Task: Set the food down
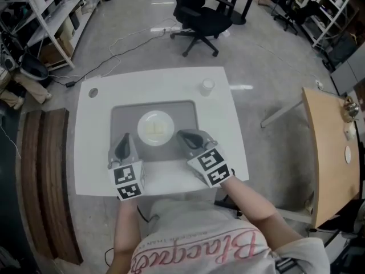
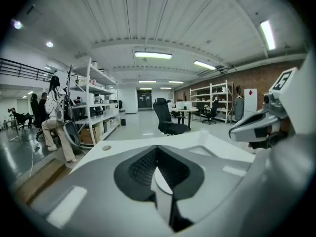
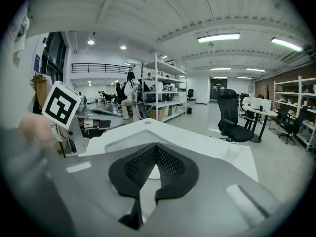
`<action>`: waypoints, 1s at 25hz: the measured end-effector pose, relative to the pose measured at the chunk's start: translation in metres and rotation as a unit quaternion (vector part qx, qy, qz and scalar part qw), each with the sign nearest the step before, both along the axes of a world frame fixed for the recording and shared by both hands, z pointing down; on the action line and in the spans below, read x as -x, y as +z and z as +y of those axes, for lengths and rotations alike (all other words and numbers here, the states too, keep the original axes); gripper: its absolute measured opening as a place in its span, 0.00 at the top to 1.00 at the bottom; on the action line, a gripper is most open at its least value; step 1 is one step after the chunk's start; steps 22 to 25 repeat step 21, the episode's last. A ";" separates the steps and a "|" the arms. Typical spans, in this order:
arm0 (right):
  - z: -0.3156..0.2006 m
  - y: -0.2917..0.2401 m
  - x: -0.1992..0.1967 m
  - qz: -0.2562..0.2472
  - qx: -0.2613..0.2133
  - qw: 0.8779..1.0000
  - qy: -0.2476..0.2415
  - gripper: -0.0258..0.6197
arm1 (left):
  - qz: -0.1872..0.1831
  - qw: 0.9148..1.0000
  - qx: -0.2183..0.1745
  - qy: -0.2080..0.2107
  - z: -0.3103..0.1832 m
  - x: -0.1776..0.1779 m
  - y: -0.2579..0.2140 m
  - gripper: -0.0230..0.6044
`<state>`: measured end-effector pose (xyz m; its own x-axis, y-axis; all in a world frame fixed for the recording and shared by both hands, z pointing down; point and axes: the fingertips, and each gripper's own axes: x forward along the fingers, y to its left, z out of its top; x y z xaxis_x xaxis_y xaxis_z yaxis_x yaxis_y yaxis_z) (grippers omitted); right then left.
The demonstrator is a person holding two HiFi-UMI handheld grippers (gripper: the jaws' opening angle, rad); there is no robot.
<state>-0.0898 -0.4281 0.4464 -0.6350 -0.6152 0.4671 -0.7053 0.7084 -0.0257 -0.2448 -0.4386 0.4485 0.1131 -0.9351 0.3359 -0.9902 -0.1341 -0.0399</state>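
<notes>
Shelving and an office chair (image 1: 199, 16) fill the workshop floor beyond your white tabletop (image 1: 171, 79), where a grey mat (image 1: 122, 119) lies in the middle. On that mat sits a white plate (image 1: 155, 128), and the food (image 1: 157, 130) rests on it as a pale yellowish patch. From your head view it is too small and washed out to say what it is, perhaps a slice of something.

Your left gripper (image 1: 124, 145) hovers near the plate's left, over the mat's front edge. Its jaws are closed tip to tip with nothing between them. Your right gripper (image 1: 191, 138) is just beside the plate's right, jaws likewise pressed together and empty.

In each gripper view the dark jaw pads block most of the plate; only a white sliver of it shows below the tips, and the food itself is hidden.

A small cup (image 1: 207, 87) stands well apart near the tabletop's far right corner. Your arms are cut off at the bottom of the head view.
</notes>
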 end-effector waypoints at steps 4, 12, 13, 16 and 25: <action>0.015 -0.033 -0.012 -0.038 -0.025 0.999 0.002 0.96 | 0.031 0.999 -0.032 -0.012 0.021 -0.003 -0.023 0.96; 0.042 -0.068 -0.022 -0.096 -0.056 0.994 0.010 0.96 | 0.078 0.992 -0.093 -0.016 0.053 -0.013 -0.069 0.96; 0.045 -0.068 -0.020 -0.098 -0.055 0.994 0.005 0.96 | 0.080 0.992 -0.101 -0.014 0.055 -0.015 -0.074 0.96; 0.054 -0.072 -0.018 -0.111 -0.052 0.992 -0.003 0.96 | 0.088 0.989 -0.114 -0.010 0.065 -0.024 -0.083 0.96; 0.070 -0.080 -0.018 -0.133 -0.057 0.989 -0.015 0.96 | 0.087 0.989 -0.118 0.007 0.083 -0.043 -0.083 0.96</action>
